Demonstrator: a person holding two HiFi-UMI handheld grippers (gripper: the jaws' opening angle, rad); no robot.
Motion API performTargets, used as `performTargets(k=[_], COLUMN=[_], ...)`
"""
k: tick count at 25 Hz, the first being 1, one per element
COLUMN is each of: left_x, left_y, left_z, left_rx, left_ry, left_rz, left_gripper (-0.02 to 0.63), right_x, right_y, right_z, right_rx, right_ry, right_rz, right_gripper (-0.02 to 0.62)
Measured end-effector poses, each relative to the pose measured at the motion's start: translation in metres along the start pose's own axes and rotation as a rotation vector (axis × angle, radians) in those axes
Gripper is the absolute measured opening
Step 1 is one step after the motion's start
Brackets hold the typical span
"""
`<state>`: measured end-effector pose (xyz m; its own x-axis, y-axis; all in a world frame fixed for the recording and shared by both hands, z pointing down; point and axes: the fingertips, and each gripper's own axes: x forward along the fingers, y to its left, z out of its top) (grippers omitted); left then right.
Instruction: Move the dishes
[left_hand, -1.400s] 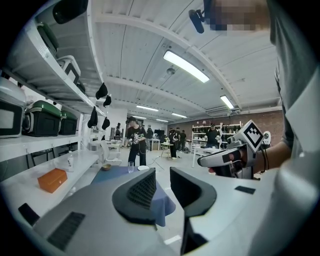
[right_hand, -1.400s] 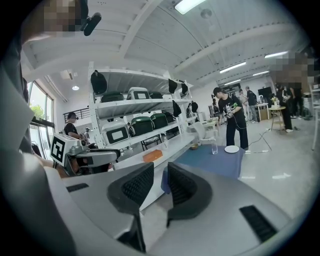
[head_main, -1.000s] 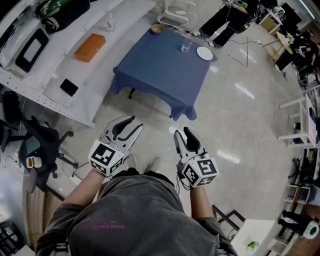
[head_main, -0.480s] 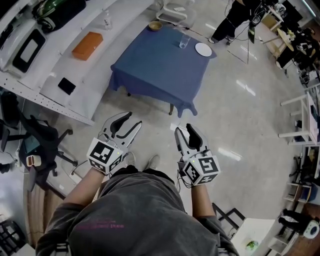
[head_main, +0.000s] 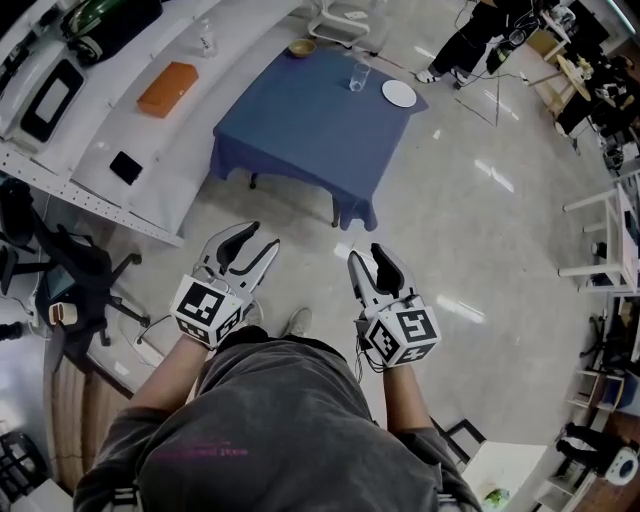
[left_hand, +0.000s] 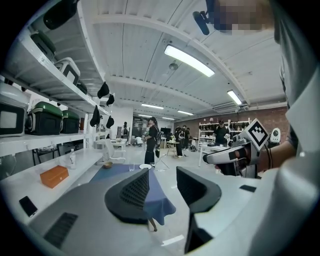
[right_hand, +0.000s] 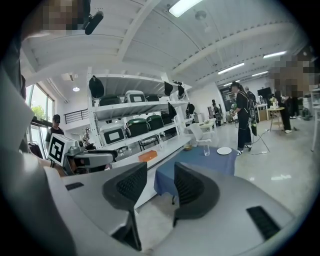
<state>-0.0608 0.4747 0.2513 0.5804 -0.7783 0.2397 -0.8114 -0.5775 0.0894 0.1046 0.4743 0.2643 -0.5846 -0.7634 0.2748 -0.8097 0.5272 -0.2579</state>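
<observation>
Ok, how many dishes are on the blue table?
3: a small bowl at the far corner, a white plate at the right corner, a glass between them. None seems hidden.

Bowl, glass and plate on table ahead, counter left of it

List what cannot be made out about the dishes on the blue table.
- Bowl: its contents, if any; too small in the head view and tiny in both gripper views.
- Glass: whether it is full or empty; too small and far off in every view.
- Plate: any food or pattern; too small to tell.
- Blue table: the legs, mostly hidden by its cloth. In the left gripper view, one jaw of the left gripper covers much of it.
</observation>
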Motion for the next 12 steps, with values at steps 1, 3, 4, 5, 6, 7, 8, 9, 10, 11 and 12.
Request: performTargets(k=[1, 3, 4, 5, 6, 7, 8, 9, 10, 11, 12], left_x=[0.002, 0.007, 0.009, 0.011, 0.013, 0.014, 0.015, 0.017, 0.018, 0.02, 0.021], left_y=[-0.004, -0.011, -0.014, -0.016, -0.017, -0.018, -0.019, -0.02, -0.021, -0.021, -0.021], left_z=[0.0, 0.001, 0.002, 0.003, 0.004, 0.004, 0.004, 0.004, 0.005, 0.005, 0.006], left_rx=[0.002, 0.005, 0.007, 0.01, 0.013, 0.017, 0.018, 0.019, 0.019, 0.019, 0.021], left_ry=[0.001, 0.001, 0.001, 0.001, 0.002, 0.003, 0.006, 0.007, 0.008, 0.007, 0.005], left_rz=[0.003, 0.008, 0.01, 0.012, 0.013, 0.015, 0.016, 0.017, 0.017, 0.017, 0.016], left_gripper=[0.173, 0.173, 0.173, 0.173, 0.173, 0.173, 0.173, 0.173, 0.173, 0.173, 0.173], right_x=[-0.003, -0.009, -0.011, -0.013, -0.014, -0.014, -0.014, -0.015, -0.015, -0.015, -0.015], right_y=[-0.005, -0.014, -0.018, -0.021, -0.024, -0.027, -0.029, -0.031, -0.033, -0.034, -0.036], right_z=[-0.001, -0.001, -0.001, -0.001, -0.001, -0.001, -0.001, -0.001, 0.0, 0.001, 0.002], right_rx=[0.002, 0.008, 0.013, 0.019, 0.026, 0.034, 0.039, 0.041, 0.04, 0.039, 0.038], right_ry=[-0.001, -0.005, -0.007, -0.01, -0.012, -0.015, -0.016, -0.016, -0.017, -0.019, -0.021], right_rz=[0.001, 0.002, 0.002, 0.002, 0.003, 0.005, 0.006, 0.006, 0.006, 0.005, 0.004], right_gripper=[0.153, 0.153, 0.153, 0.153, 0.153, 0.153, 0.153, 0.153, 0.153, 0.153, 0.153])
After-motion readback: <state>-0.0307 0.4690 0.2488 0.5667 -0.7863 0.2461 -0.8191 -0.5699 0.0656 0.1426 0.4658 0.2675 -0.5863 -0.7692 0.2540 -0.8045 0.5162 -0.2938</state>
